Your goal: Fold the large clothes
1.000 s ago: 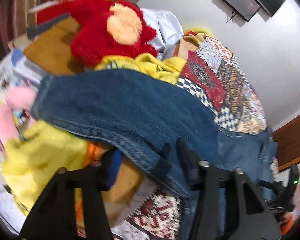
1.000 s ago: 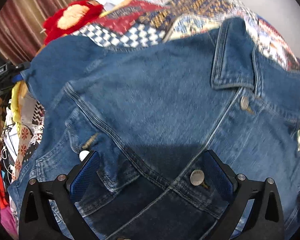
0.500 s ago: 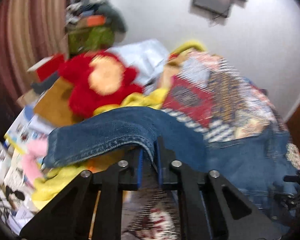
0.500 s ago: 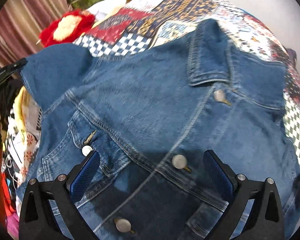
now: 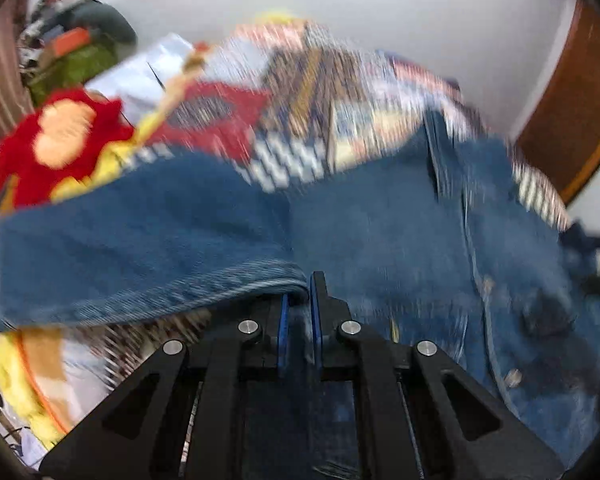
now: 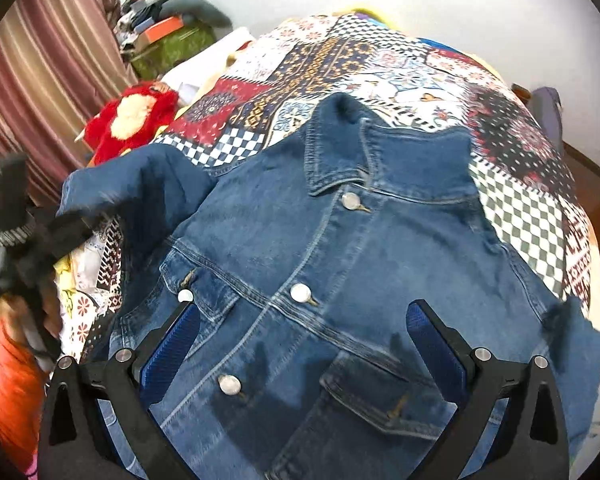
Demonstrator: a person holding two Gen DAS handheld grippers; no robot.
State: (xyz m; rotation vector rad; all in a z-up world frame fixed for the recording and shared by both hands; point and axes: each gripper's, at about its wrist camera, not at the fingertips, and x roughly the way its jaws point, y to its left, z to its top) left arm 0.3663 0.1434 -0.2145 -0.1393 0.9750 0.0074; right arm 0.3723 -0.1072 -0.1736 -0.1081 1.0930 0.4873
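On the patchwork bedspread (image 6: 380,68) a denim jacket (image 6: 340,264) lies front up, buttoned, collar toward the far wall. At its left side the left hand-held gripper (image 5: 299,312) is clenched on the hem of the jacket's sleeve (image 5: 140,248), jaws having just closed with the denim between them, the sleeve lifted clear of the bedspread. Nearer, the right hand-held gripper (image 6: 304,340) hangs released above the jacket's chest, fingers spread wide either side of the button placket.
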